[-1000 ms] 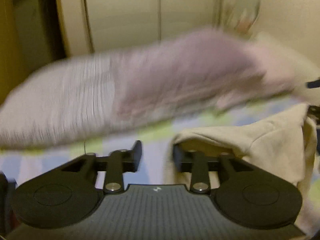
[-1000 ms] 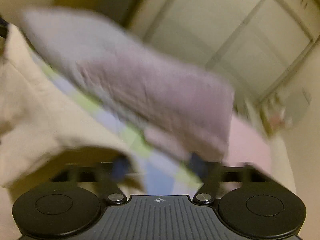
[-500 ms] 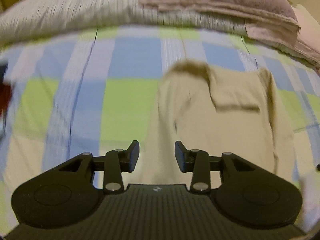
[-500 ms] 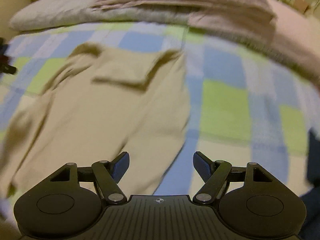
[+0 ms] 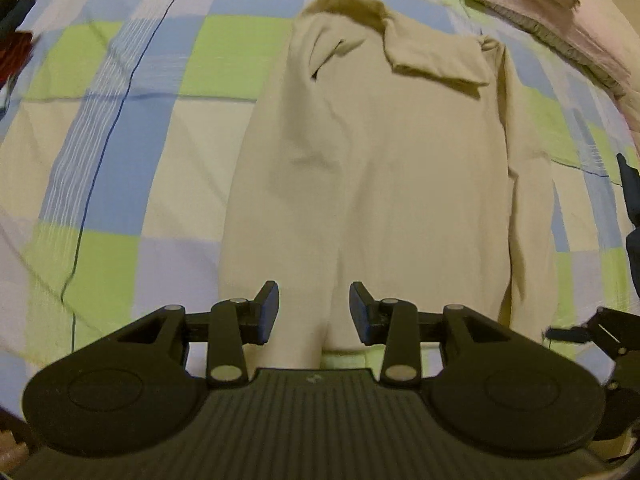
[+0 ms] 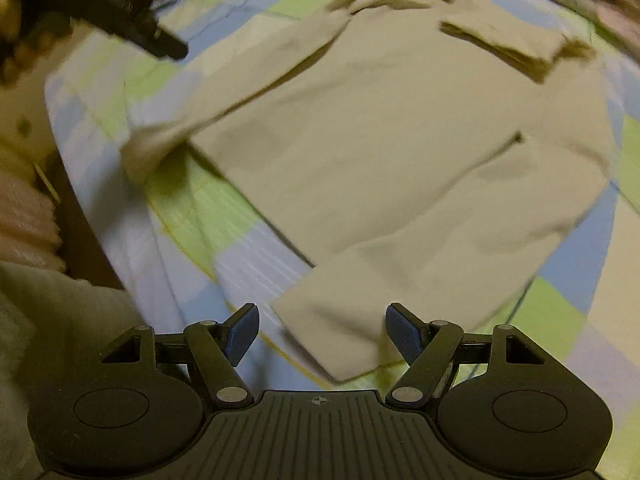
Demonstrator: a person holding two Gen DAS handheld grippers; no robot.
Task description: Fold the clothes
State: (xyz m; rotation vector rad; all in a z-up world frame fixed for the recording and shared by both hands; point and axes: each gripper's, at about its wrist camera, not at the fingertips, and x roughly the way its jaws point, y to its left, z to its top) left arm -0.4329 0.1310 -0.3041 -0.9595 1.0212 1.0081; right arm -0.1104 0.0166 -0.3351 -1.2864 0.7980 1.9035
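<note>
A cream long-sleeved garment (image 5: 372, 168) lies spread on a checked bed sheet (image 5: 120, 152), its far end partly folded over. My left gripper (image 5: 314, 312) is open and empty just above the garment's near edge. In the right wrist view the same garment (image 6: 400, 152) lies spread out, one sleeve end reaching between the fingers. My right gripper (image 6: 322, 332) is open and empty over that sleeve end. The left gripper (image 6: 120, 12) shows at the upper left of the right wrist view.
Folded pink and grey bedding (image 5: 560, 12) lies along the far edge of the bed. Dark and red items (image 5: 16, 40) sit at the far left. A dark object (image 5: 632, 216) sits at the right. The bed's edge (image 6: 80, 184) drops off at left, with pale cloth (image 6: 60, 320) below.
Both grippers swung from facing the pillows and wardrobe down over the bed. The cream garment, hanging up a second ago, now lies spread on the sheet. Both grippers moved closer to it.
</note>
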